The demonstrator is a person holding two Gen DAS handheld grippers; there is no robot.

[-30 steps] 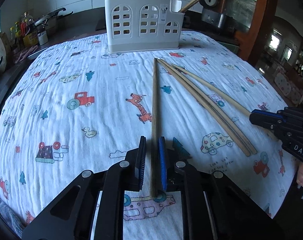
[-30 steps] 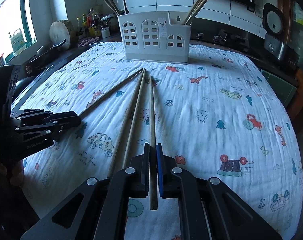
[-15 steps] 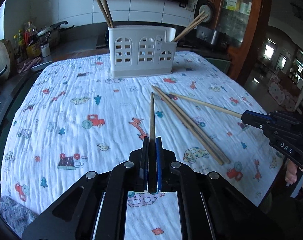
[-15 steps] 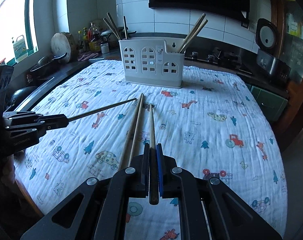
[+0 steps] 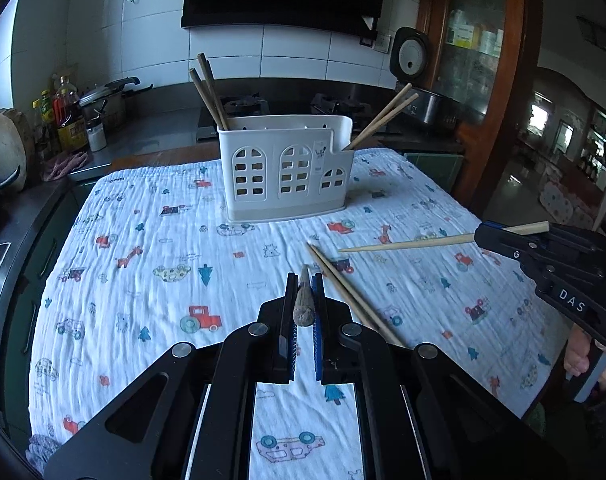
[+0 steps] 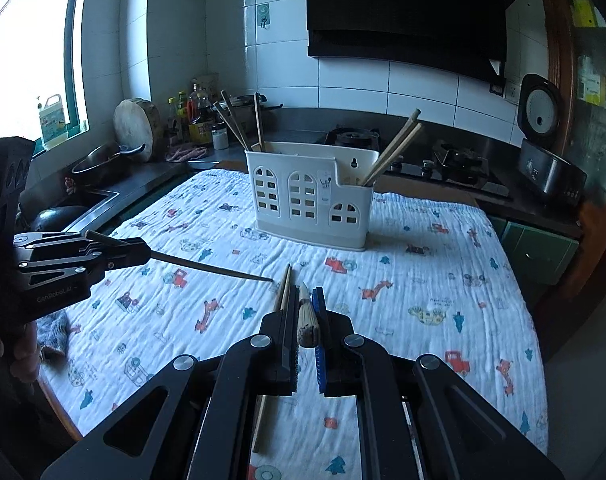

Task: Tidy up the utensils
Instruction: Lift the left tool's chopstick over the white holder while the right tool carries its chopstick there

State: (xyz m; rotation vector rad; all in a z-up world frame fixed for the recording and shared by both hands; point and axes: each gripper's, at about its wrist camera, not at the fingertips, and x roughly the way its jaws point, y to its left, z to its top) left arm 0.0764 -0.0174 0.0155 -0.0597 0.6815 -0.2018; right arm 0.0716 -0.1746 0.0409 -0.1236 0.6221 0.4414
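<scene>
Left gripper [image 5: 304, 280], right gripper [image 6: 306, 294] each clamp 1 chopstick above cartoon-print cloth [image 5: 151, 280]; tiled kitchen.

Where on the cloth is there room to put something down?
Bare cloth left of the left gripper, and left of the white holder. Crowded to the right: two loose chopsticks and the right gripper with its chopstick.
</scene>
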